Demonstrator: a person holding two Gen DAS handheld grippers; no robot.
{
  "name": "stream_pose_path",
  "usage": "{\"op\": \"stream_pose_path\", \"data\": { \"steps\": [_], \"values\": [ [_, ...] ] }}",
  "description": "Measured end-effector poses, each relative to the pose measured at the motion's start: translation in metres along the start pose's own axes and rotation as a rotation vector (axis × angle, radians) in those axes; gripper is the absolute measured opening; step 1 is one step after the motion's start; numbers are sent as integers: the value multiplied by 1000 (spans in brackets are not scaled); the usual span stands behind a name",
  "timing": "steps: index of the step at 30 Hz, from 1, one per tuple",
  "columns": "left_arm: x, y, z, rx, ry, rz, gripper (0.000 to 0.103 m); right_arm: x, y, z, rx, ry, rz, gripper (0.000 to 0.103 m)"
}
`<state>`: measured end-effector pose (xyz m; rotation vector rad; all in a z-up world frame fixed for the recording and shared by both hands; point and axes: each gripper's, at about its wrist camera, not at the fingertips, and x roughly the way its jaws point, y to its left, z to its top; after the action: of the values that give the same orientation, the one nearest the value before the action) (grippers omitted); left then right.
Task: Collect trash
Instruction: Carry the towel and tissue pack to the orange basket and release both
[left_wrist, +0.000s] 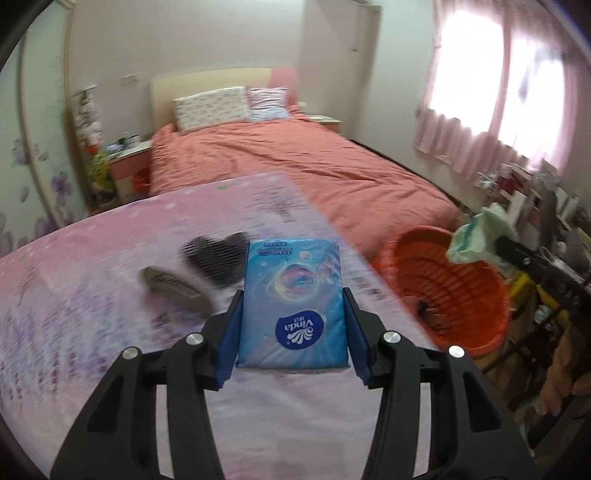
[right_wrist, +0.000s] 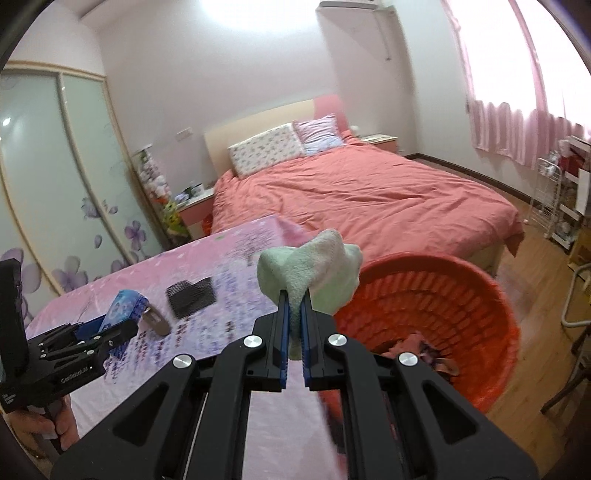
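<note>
bedroom with a pink flowered table cover (left_wrist: 92, 280) in the foreground and a bed (left_wrist: 295, 166) under a salmon spread behind it, two pillows at the headboard. pink curtains (left_wrist: 480, 122) hang at the bright window on the right, and a sliding wardrobe (right_wrist: 55, 177) with purple flowers stands on the left. an orange basket (left_wrist: 461, 295) sits just beside the table's right edge, with some crumpled scraps in its bottom. on the cover lie a dark mesh piece (right_wrist: 190, 297) and a grey oblong object (left_wrist: 173, 291), blurred.

the left gripper (left_wrist: 293, 299) is clamped on a blue tissue pack (left_wrist: 293, 302), one blue pad against each long side, the pack lifted clear above the cover and tilted downward. the right gripper (right_wrist: 294, 299) is pinched nearly closed on a pale green cloth (right_wrist: 314, 277), which bunches out above the fingertips, near the basket's rim. in the right wrist view a hand (right_wrist: 40, 421) grips the left tool's handle at the lower left edge.
</note>
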<state>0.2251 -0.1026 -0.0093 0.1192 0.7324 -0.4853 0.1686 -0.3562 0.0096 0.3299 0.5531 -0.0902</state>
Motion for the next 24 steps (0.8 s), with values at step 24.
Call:
{"op": "stream_pose_path", "data": {
  "steps": [24],
  "values": [
    [114,-164,28,189,105,-184,66,30,-110,-4,168,51,-112,34]
  ]
}}
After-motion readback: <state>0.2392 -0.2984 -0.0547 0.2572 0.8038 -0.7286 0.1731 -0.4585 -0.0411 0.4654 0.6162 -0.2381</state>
